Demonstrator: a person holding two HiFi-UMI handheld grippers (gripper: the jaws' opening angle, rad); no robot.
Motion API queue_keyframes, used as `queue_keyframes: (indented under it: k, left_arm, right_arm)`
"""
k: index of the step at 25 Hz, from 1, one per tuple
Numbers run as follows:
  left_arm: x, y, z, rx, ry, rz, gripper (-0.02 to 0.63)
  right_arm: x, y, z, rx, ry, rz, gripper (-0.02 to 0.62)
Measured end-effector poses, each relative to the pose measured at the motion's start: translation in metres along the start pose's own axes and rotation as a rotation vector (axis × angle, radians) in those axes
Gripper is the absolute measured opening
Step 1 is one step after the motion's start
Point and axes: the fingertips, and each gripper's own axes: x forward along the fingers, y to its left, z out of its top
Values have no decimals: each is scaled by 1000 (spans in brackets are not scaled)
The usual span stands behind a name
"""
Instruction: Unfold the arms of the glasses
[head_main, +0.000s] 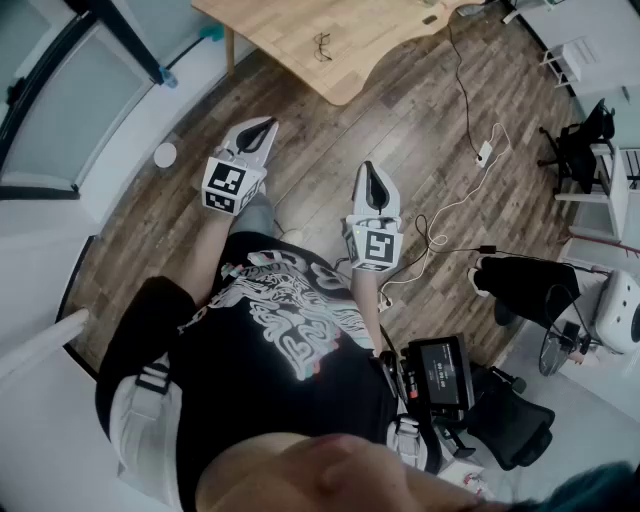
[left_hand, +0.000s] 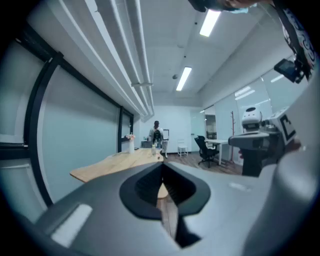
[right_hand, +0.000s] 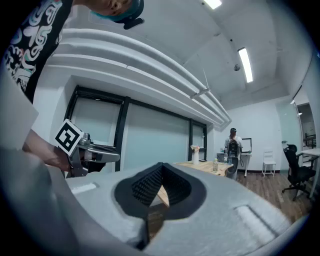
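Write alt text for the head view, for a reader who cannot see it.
Seen from above, a person in a black printed T-shirt holds the left gripper and right gripper, both shut and empty, over a wooden floor. The glasses lie untouched on a light wooden table ahead.

Left gripper (left_hand: 163, 169) jaws together, empty, wooden table (left_hand: 112, 164) ahead, person (left_hand: 156, 133) standing beyond it
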Motion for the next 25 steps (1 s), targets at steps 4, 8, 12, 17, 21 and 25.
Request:
queue_keyframes:
  k: [4,8,12,17,21,25]
  left_arm:
    - [11,-11,4,8,2,-25,-11]
    - [14,-17,3,-1,-8,-18,-11]
    - [15,-25,-2,2,5,-14,-11]
    - [24,-28,-11,-2,34,-27,-11]
    - [44,-10,-22,-29,67,4,-11]
    - [77,12,-30,-51,69,26,-11]
  right_arm:
    - [3,-7,3,-9,-2,-16,-2]
    - [2,-5,1,-21,-11,4,-2]
    - [-2,-12,-9,11,5,4,-2]
    - [-1,-26,-25,25,41,1,-2]
    - [14,-37,-33,24,66,12,-2]
    - [44,-48,-43,8,90,28,-2]
